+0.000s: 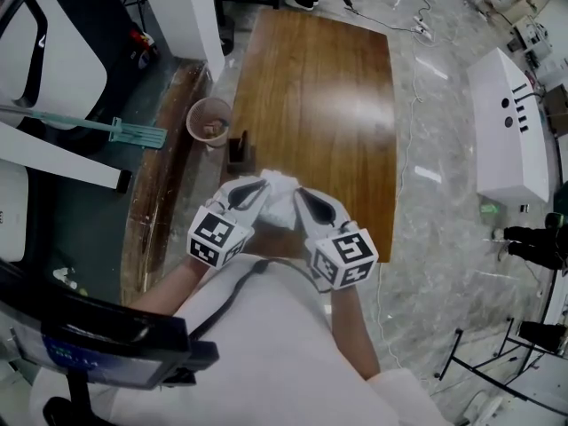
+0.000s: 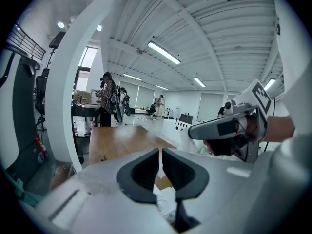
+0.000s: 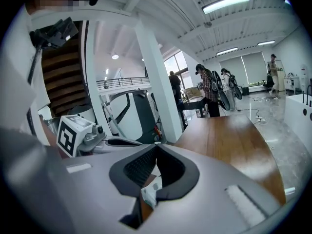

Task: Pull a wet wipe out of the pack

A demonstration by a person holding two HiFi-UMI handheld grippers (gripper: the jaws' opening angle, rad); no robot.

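While over glossy wood table (image 1: 328,87), left gripper (image 1: 260,185): clamped on thin white wipe (image 2: 159,162)
Right gripper (image 1: 300,193): clenched on white pack (image 3: 148,193)
Nearby: round bin (image 1: 190,122)

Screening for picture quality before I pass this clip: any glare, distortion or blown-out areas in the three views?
Head view: broad glare patch on the wooden table, straight lines bent near the edges. Left gripper view: strong fisheye, black corners, ceiling light strip blown out. Right gripper view: same fisheye, ceiling lamp blown out too.
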